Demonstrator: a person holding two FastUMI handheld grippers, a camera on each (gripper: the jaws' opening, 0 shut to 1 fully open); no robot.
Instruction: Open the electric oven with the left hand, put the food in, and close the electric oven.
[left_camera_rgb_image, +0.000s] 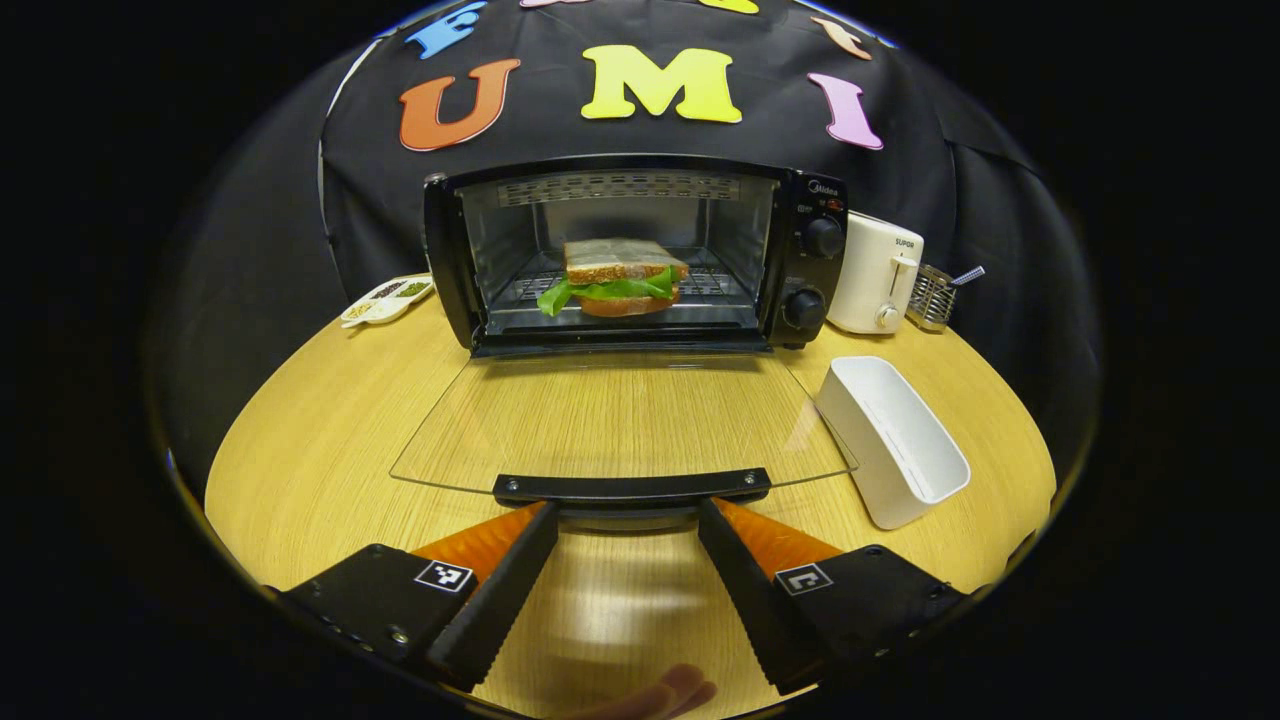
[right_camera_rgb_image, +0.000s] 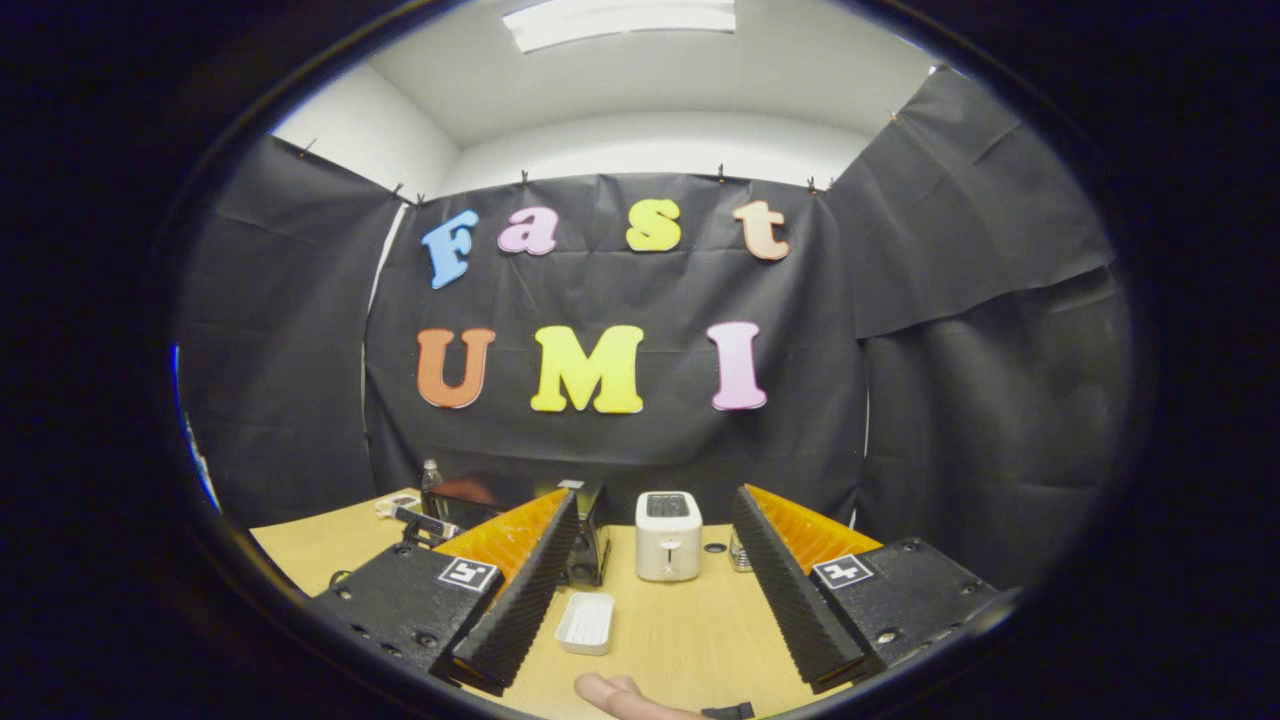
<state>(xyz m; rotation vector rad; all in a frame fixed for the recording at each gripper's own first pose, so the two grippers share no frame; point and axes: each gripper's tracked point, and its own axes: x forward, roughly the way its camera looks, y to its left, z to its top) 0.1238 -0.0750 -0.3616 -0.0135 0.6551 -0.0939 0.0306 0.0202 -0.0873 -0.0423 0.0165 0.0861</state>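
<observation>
Both views tableward, sharing toaster (left_camera_rgb_image: 872, 272), tray (right_camera_rgb_image: 586, 622)

The electric oven (left_camera_rgb_image: 640, 255) stands at twelve o'clock on the worktop (left_camera_rgb_image: 300, 440), its glass door (left_camera_rgb_image: 620, 420) folded down flat. A sandwich (left_camera_rgb_image: 615, 278) sits on the rack inside. The left gripper (left_camera_rgb_image: 628, 515) has its fingers (left_camera_rgb_image: 500, 580) spread apart, tips just under the door handle (left_camera_rgb_image: 632, 487). A white tray (left_camera_rgb_image: 890, 440) lies at three o'clock.
</observation>
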